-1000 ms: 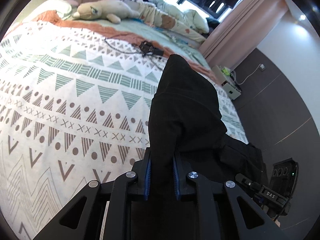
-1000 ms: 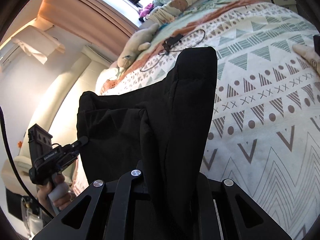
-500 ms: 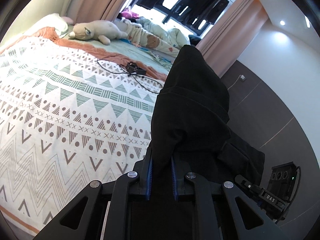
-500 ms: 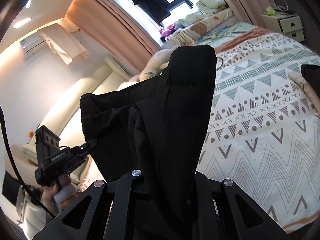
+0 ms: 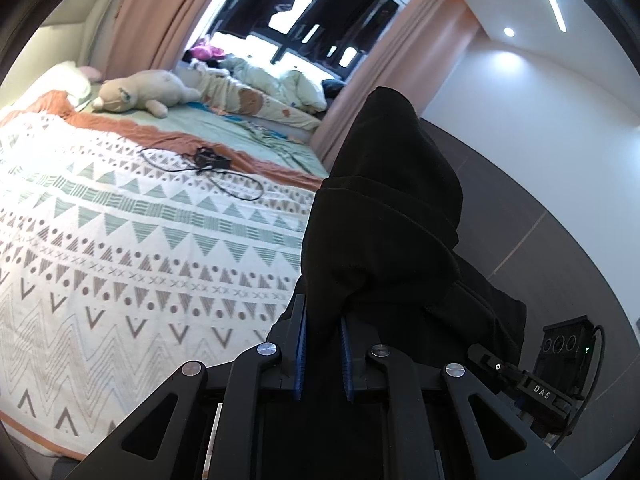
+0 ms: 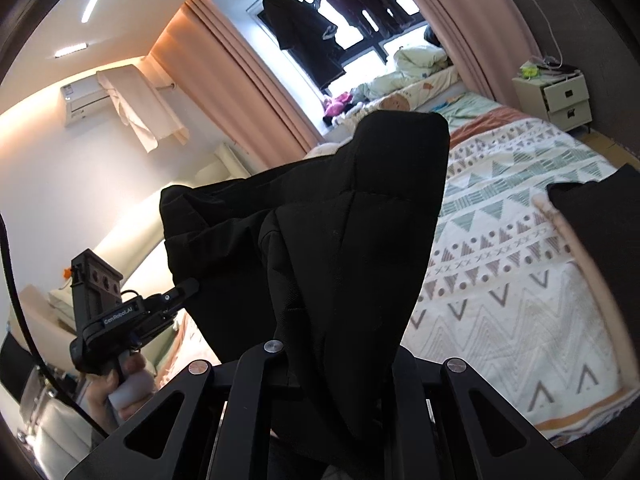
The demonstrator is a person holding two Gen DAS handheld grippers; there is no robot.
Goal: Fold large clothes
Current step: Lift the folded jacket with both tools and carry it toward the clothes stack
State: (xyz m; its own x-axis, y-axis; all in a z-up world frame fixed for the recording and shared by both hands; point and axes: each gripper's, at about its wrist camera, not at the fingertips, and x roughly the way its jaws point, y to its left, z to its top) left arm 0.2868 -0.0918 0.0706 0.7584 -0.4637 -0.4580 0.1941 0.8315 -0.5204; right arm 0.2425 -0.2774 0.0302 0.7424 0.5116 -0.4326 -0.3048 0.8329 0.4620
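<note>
A bed under a white, triangle-patterned cotton blanket (image 5: 120, 240) fills the frame's left. The bulky black fabric garment (image 5: 384, 220) hangs mid-air at centre, clenched by both the left tongs (image 5: 323, 344) and right tongs (image 6: 340, 364). Judging by its bunched state, no fold is made yet; laying it flat and folding remain.

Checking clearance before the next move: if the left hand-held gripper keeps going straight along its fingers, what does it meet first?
The black garment it already clamps fills that line. Beyond it probably the dark wall; depth is unclear.
</note>
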